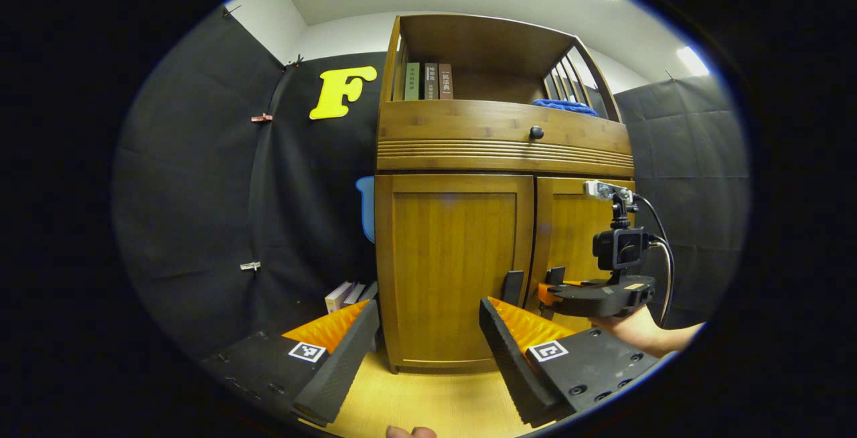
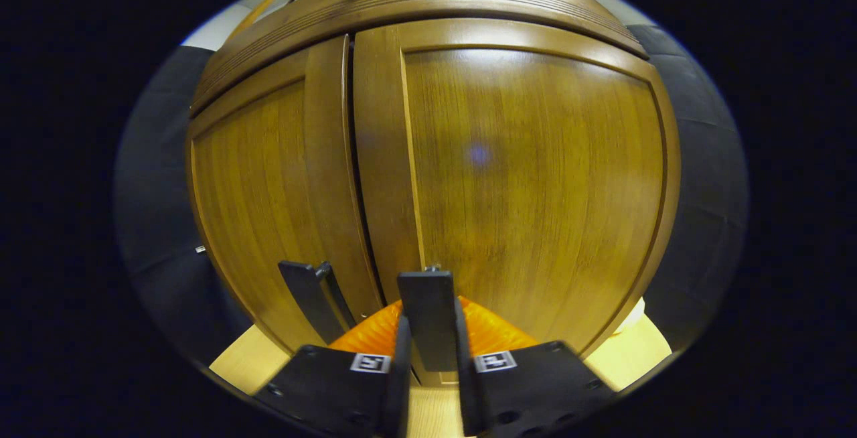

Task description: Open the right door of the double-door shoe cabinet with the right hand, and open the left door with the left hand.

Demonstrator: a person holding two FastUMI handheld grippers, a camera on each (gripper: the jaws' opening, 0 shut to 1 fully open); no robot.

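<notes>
The wooden shoe cabinet has a left door (image 1: 455,270) and a right door (image 1: 576,237), both standing shut or nearly so. Each carries a flat black handle beside the centre gap. My left gripper (image 1: 428,344) is open, a short way in front of the left door, and the left handle (image 1: 512,287) lies just right of its right finger. In the right gripper view, my right gripper (image 2: 430,351) is shut on the right door's handle (image 2: 428,311), with the right door (image 2: 535,177) close ahead. The left handle (image 2: 311,297) is free. A hand holds the right gripper (image 1: 549,287) at the right handle.
Above the doors is a drawer with a black knob (image 1: 536,132). The open shelf holds books (image 1: 428,81) and a blue cloth (image 1: 566,106). More books (image 1: 348,294) lie on the floor left of the cabinet. A blue object (image 1: 365,207) sticks out behind its left side.
</notes>
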